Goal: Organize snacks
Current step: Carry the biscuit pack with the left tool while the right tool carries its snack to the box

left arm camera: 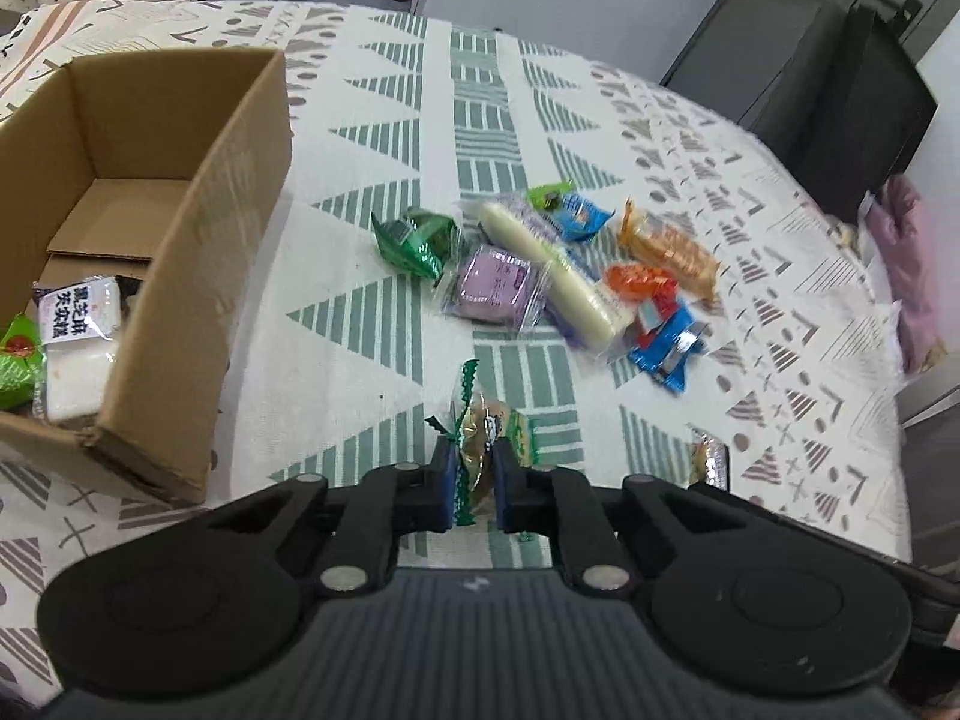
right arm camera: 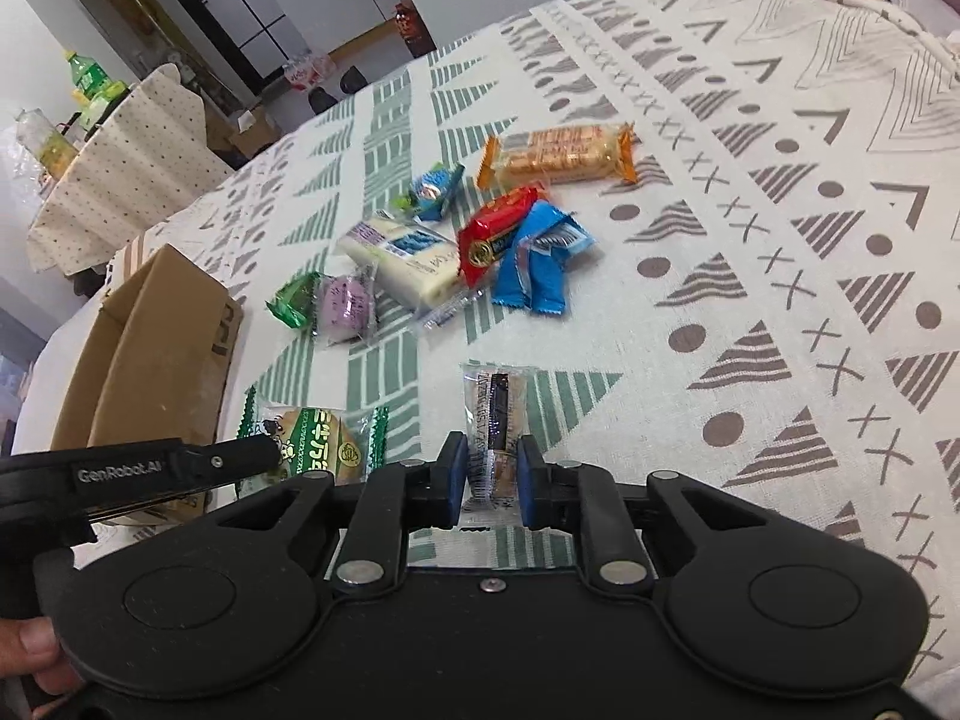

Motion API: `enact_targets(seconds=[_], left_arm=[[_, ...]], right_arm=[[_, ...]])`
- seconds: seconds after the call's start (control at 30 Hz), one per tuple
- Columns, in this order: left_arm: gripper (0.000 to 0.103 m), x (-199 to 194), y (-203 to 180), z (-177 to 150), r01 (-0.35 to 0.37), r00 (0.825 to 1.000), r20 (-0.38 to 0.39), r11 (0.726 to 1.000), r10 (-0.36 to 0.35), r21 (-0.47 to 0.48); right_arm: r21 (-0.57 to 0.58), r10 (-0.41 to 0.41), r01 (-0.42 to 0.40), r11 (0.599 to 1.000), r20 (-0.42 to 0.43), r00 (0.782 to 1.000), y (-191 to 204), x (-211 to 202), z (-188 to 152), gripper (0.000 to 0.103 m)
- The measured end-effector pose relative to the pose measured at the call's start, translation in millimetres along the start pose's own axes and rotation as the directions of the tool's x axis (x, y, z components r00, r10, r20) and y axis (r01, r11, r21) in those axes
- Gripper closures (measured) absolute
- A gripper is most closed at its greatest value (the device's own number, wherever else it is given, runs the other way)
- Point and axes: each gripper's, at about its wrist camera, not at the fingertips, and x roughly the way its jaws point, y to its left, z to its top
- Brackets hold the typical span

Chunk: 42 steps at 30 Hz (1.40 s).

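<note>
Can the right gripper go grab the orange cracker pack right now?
Probably not yet. The right gripper is already shut on a clear-wrapped snack bar, so it has no room. The orange cracker pack lies in the open on the tablecloth, and nothing blocks the way once the bar is dropped.

left gripper [left arm camera: 473,477] low over table, blue pads [left arm camera: 445,483] pinched tight on green-edged snack packet [left arm camera: 480,444], packet standing up between them; same gripper seen from right wrist cam reaching in from left side, fingertips on that packet

right gripper [right arm camera: 492,474] also low, near edge of table, pads [right arm camera: 458,474] closed against sides of clear-wrapped bar [right arm camera: 495,420]

bit of hand [right arm camera: 36,654] visible bottom left, wrapped around handle
</note>
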Motion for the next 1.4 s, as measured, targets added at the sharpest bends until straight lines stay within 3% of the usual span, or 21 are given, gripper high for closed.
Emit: enact_targets(seconds=[0.7, 1.17, 1.4], left_arm=[[0.099, -68, 26, 12, 0.058, 0.988, 0.144, 0.997, -0.051, -0.047], [0.099, -131, 70, 47, 0.061, 0.957, 0.289, 0.992, -0.026, -0.113], [0.099, -152, 105, 60, 0.034, 0.943, 0.332, 0.985, 0.024, -0.168]], right_arm=[[-0.074, 0.141, -0.135, 0.988, 0.078, 0.987, 67, -28, 7, 0.085], [-0.150, 0.229, -0.213, 0.966, 0.101, 0.968, 138, -29, 27, 0.085], [-0.182, 0.264, -0.245, 0.952, 0.088, 0.960, 175, -21, 31, 0.085]])
